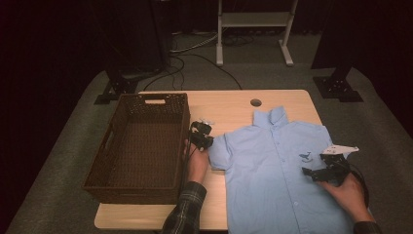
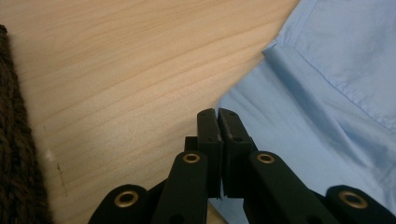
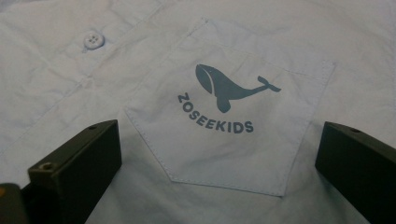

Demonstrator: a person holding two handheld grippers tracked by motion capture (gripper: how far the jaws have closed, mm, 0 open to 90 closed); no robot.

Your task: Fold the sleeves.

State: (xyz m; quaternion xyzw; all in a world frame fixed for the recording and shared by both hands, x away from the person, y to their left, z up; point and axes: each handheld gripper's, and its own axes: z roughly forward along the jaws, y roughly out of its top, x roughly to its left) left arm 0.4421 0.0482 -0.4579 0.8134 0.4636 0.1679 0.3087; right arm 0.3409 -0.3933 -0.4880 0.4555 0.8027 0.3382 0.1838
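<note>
A light blue short-sleeved shirt (image 1: pixel 272 165) lies flat, front up, on the wooden table (image 1: pixel 229 105), collar toward the far edge. My left gripper (image 1: pixel 206 143) sits at the tip of the shirt's left-hand sleeve (image 2: pixel 299 116), beside the basket. Its jaws are pressed together right at the sleeve's edge, pinching the hem. My right gripper (image 1: pixel 311 171) hovers over the chest pocket (image 3: pixel 229 116), which bears a whale print and the word ZOSEEKIDS. Its two jaws stand wide apart on either side of the pocket, nothing between them but the flat cloth below.
A dark brown woven basket (image 1: pixel 146 99) stands empty on the table's left part, close to my left hand; its wall (image 2: pixel 11 154) shows in the left gripper view. A round hole (image 1: pixel 255 103) is in the tabletop near the far edge. A white stand (image 1: pixel 253 19) and cables sit behind.
</note>
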